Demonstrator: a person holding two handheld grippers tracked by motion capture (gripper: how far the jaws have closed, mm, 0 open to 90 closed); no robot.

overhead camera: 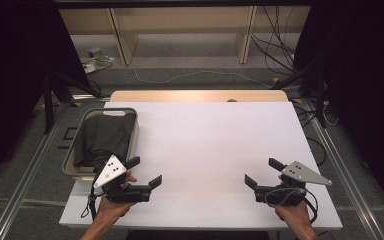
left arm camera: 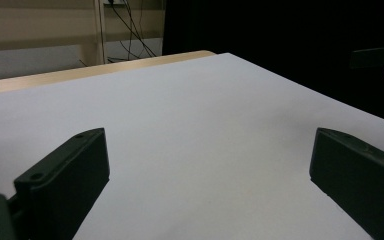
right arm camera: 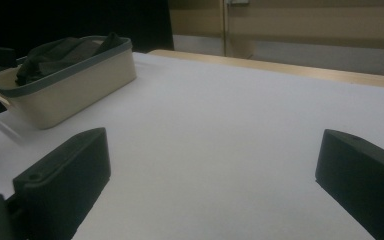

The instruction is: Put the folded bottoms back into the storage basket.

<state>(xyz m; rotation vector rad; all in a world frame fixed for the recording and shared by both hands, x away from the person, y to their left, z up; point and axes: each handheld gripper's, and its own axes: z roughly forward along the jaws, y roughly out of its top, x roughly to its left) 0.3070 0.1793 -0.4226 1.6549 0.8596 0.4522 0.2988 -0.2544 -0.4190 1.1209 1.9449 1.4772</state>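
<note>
Two hand-held grippers hover near the table's front edge, left gripper and right gripper, both spread wide and empty. A beige basket holding dark cloth sits at the left edge.

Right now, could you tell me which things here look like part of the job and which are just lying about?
Likely the job, though none is stated:
- basket
- dark cloth inside it
- left hand-held gripper, open
- right hand-held gripper, open

Lying about:
- floor cables
- wooden shelving
</note>
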